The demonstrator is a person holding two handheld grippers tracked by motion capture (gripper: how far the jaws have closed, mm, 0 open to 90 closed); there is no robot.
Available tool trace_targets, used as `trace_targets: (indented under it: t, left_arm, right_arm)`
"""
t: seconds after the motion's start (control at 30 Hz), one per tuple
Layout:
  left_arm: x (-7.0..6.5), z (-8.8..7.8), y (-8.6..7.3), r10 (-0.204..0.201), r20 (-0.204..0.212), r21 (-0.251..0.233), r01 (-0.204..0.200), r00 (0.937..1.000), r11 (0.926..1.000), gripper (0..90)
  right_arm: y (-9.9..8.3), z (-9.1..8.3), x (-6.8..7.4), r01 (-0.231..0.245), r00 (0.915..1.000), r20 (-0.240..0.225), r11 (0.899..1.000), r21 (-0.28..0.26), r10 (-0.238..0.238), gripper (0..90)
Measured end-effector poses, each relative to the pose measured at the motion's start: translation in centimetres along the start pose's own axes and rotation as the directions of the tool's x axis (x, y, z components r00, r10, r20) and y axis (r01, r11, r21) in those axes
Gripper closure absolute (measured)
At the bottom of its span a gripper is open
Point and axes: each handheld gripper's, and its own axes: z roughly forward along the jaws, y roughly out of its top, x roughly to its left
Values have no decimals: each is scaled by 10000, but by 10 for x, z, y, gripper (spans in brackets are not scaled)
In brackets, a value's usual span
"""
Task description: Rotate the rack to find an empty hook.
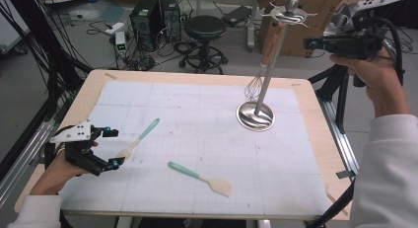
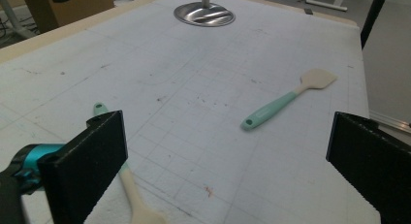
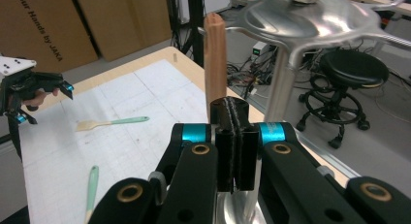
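A shiny metal rack (image 1: 256, 114) stands on the far right part of the white mat (image 1: 197, 139). It has a round base, a tall pole and hooks at the top. One whisk (image 1: 252, 88) hangs from it by its wooden handle, with its wire end low, just beside the base. Nothing else hangs on the rack. Two spatulas lie flat on the mat. Both have green handles and pale blades. One spatula (image 1: 140, 138) lies on the left, with its blade end right by the left gripper (image 1: 114, 148). The other spatula (image 1: 201, 178) lies near the front middle, well apart from the rack. The left gripper sits low at the left edge of the mat. Its jaws are wide open and hold nothing, and in the left gripper view the near spatula's handle runs past one jaw. The right gripper (image 3: 235, 136) is up high by the top of the rack, close to the whisk's handle. Its jaws are pressed tight together with nothing between them. There are two grippers, two spatulas, one whisk and one rack.
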Motion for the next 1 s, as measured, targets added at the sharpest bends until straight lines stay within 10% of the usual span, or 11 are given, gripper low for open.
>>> trace_targets:
  t: [1.0]
  left_arm:
    - [-1, 0, -1, 25, 120, 168, -27, 9999, 9999, 17]
  right_arm:
    - [20, -1, -23, -3, 9998, 196, 10000, -16, 4, 894]
